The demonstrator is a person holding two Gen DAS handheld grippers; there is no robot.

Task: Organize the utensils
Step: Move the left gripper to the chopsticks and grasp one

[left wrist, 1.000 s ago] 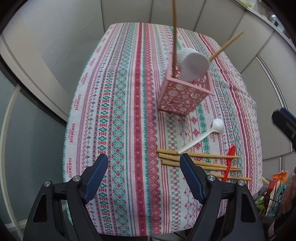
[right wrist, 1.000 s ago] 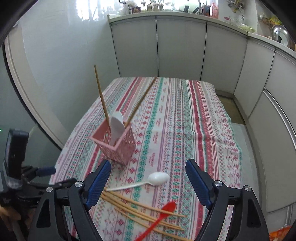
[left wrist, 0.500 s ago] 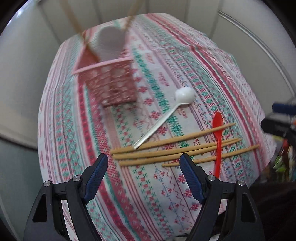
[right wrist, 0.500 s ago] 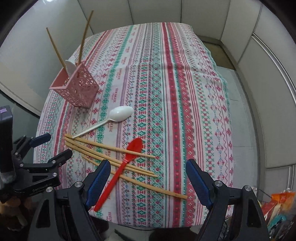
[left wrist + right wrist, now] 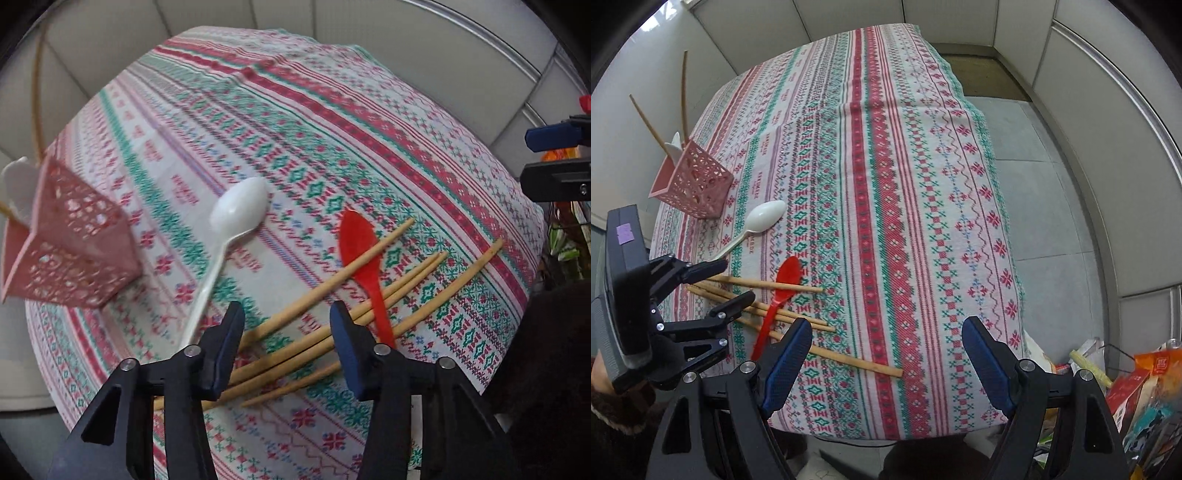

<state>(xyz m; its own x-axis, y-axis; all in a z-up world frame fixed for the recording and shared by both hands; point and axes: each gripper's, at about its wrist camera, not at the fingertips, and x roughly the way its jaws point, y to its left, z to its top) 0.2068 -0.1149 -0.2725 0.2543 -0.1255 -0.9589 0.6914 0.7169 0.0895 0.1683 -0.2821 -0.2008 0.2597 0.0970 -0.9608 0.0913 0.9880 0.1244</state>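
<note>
1. Four loose wooden chopsticks lie side by side on the near part of the tabletop, which is covered by a striped, patterned tablecloth.
2. A red plastic spoon lies across the chopsticks, its bowl pointing away from the tabletop's near edge; one chopstick crosses over the bowl.
3. A white plastic spoon lies just beside the chopsticks, between them and the holder, bowl away from the near edge.
4. A pink perforated utensil holder stands on the tabletop near its left edge, well apart from the loose chopsticks. It holds two chopsticks leaning outward and a white spoon.
5. The left gripper hovers low over the near ends of the loose chopsticks, jaws spread apart and straddling them, gripping nothing.
6. The right gripper hangs over the near right part of the tabletop, jaws spread wide and empty, its left finger near the red spoon's handle.
7. Colourful packets sit beyond the tabletop's near right corner.
</note>
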